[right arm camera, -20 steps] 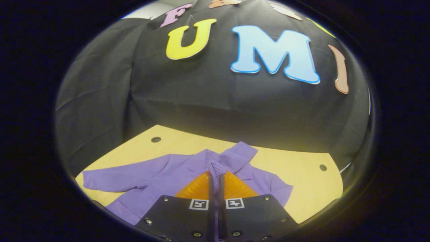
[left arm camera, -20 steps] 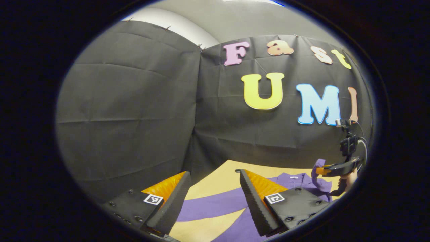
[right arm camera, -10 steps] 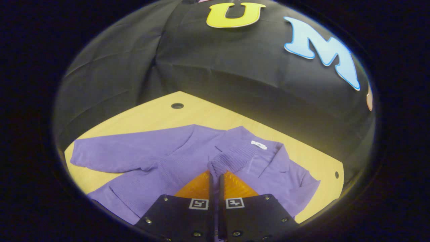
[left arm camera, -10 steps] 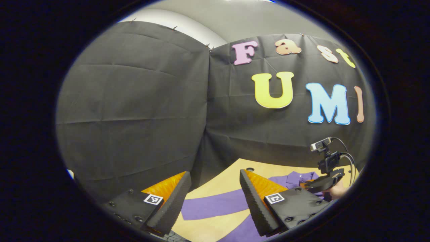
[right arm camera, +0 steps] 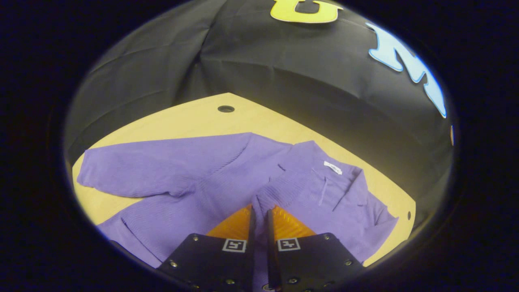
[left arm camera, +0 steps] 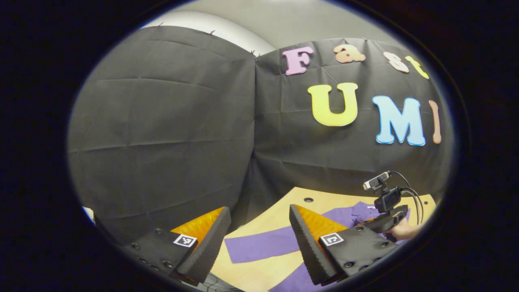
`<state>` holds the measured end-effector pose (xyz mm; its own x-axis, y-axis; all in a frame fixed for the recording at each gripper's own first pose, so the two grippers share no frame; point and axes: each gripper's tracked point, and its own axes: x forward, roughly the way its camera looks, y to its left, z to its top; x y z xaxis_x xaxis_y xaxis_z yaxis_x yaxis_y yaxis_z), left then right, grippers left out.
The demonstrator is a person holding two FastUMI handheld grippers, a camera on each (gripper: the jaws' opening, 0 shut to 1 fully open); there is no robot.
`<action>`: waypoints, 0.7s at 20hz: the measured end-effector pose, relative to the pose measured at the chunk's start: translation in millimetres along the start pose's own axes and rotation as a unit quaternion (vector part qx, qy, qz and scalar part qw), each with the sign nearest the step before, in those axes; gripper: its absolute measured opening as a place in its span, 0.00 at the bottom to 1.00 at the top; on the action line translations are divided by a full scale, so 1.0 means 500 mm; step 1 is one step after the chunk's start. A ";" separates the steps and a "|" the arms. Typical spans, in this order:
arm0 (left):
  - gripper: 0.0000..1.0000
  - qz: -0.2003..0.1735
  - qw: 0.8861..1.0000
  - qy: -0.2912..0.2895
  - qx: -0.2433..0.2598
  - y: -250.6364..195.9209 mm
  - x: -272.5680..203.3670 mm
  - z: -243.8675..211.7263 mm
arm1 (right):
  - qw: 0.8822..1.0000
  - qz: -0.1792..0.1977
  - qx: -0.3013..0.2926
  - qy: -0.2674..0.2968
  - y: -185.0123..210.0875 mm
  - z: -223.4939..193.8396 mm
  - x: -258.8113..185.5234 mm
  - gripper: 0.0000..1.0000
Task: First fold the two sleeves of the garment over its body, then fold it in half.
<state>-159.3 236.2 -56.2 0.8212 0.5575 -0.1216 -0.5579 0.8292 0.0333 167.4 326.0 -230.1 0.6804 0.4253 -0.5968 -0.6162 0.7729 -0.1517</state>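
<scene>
A purple knitted cardigan (right arm camera: 190, 182) lies flat on the light wooden table (right arm camera: 190, 117), collar toward the back wall. Its one sleeve (right arm camera: 134, 166) stretches out to the left. My right gripper (right arm camera: 259, 209) is shut on the ribbed cuff (right arm camera: 279, 190) of the other sleeve, held low over the cardigan's chest. In the left gripper view, my left gripper (left arm camera: 259, 215) hangs open above the table (left arm camera: 267, 221), with the outstretched sleeve (left arm camera: 263, 245) showing between its fingers. Farther right in that view the right gripper (left arm camera: 383, 222) is low over the cardigan, held by a hand (left arm camera: 405, 232).
Black cloth walls close the booth behind and to the left of the table. A round hole (right arm camera: 225, 108) sits near the table's back corner, another (right arm camera: 408, 215) at the right edge. A white label (right arm camera: 332, 167) marks the inside of the collar.
My right gripper has come down and over the cardigan's body, bringing the cuff from up in the air to just above the chest. The left gripper stayed open, shifting only slightly.
</scene>
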 end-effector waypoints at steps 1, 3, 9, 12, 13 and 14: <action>0.93 -0.002 1.000 0.000 0.000 -0.002 0.000 0.001 | 1.000 0.003 0.002 -0.002 0.002 0.001 0.004 0.17; 0.95 -0.005 1.000 0.000 0.000 -0.004 0.003 -0.001 | 1.000 0.006 0.006 -0.008 0.003 0.007 0.002 0.21; 0.93 -0.007 1.000 0.000 -0.004 0.001 0.010 -0.002 | 0.999 0.022 0.035 -0.025 0.021 0.030 -0.025 0.65; 0.95 -0.010 1.000 0.001 -0.007 0.002 0.014 -0.010 | 0.999 0.014 0.028 -0.040 0.018 0.045 -0.053 0.88; 0.95 -0.012 1.000 0.001 -0.009 0.002 0.017 -0.014 | 0.998 0.012 0.028 -0.047 0.016 0.052 -0.065 0.89; 0.95 -0.012 1.000 0.002 -0.011 0.003 0.018 -0.016 | 0.998 0.010 0.031 -0.053 0.016 0.060 -0.080 0.94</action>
<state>-153.9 242.2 -65.4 0.8342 0.5367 -0.1266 -0.5401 0.8416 0.0088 147.0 329.3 -183.9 0.7077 0.4864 -0.5123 -0.6069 0.7899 -0.0884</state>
